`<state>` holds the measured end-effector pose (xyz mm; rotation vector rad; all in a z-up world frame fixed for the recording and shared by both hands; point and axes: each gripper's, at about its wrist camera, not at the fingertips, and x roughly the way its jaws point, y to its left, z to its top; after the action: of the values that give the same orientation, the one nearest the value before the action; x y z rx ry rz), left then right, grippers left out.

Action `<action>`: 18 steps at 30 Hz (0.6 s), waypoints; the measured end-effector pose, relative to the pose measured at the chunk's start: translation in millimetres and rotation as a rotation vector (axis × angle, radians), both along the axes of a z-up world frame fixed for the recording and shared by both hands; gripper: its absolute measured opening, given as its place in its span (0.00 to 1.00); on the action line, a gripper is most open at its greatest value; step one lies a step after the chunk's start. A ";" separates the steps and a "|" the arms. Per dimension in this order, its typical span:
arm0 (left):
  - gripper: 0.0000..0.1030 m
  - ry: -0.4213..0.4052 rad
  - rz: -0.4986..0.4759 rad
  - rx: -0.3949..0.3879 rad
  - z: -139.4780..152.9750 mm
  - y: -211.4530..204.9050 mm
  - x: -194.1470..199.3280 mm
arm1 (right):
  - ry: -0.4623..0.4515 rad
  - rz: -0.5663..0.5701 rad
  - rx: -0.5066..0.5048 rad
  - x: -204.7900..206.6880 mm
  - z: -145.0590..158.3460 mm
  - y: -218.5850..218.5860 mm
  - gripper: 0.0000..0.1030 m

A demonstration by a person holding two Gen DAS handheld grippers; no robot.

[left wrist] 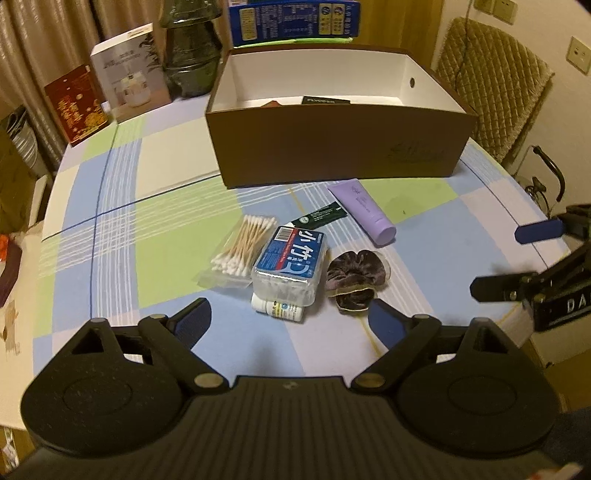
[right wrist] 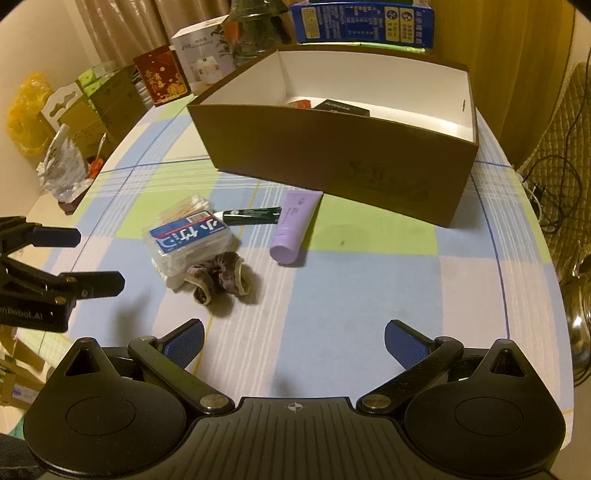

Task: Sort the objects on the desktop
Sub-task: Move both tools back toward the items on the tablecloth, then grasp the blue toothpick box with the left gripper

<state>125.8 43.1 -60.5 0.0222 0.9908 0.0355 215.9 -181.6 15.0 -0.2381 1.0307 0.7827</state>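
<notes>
A small pile lies mid-table: a clear box with a blue label [left wrist: 288,264] [right wrist: 190,240], a bag of cotton swabs [left wrist: 242,249], a small white bottle [left wrist: 279,308] under the box, a dark velvet scrunchie [left wrist: 352,278] [right wrist: 219,278], a dark green tube [left wrist: 319,216] [right wrist: 253,216] and a lilac tube [left wrist: 365,210] [right wrist: 295,225]. Behind them stands an open brown box [left wrist: 332,147] [right wrist: 340,155] with a couple of items inside. My left gripper [left wrist: 290,325] [right wrist: 96,258] hangs open just short of the white bottle, nothing between its fingers. My right gripper [right wrist: 293,343] [left wrist: 517,258] is open over bare cloth.
Cartons [left wrist: 129,70], a red box [left wrist: 75,105] and a dark glass jar [left wrist: 192,48] line the far edge, with a blue carton [left wrist: 295,18] behind the brown box. A quilted chair back [left wrist: 495,85] stands at the right. Bags and boxes [right wrist: 66,122] crowd the left side.
</notes>
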 end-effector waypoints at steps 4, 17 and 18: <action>0.81 -0.007 -0.037 -0.006 -5.1 2.4 7.9 | 0.001 -0.038 -0.002 6.8 -4.5 -3.4 0.98; 0.64 0.046 -0.159 0.029 -36.6 4.1 64.8 | 0.044 -0.191 -0.006 32.3 -19.8 -26.8 0.98; 0.63 0.053 -0.172 0.035 -39.9 3.3 68.5 | 0.048 -0.203 -0.007 34.0 -20.5 -29.5 0.98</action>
<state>194.3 46.4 -100.4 0.1403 1.0378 -0.1058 249.8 -211.1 -5.5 -0.1191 1.0841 0.6036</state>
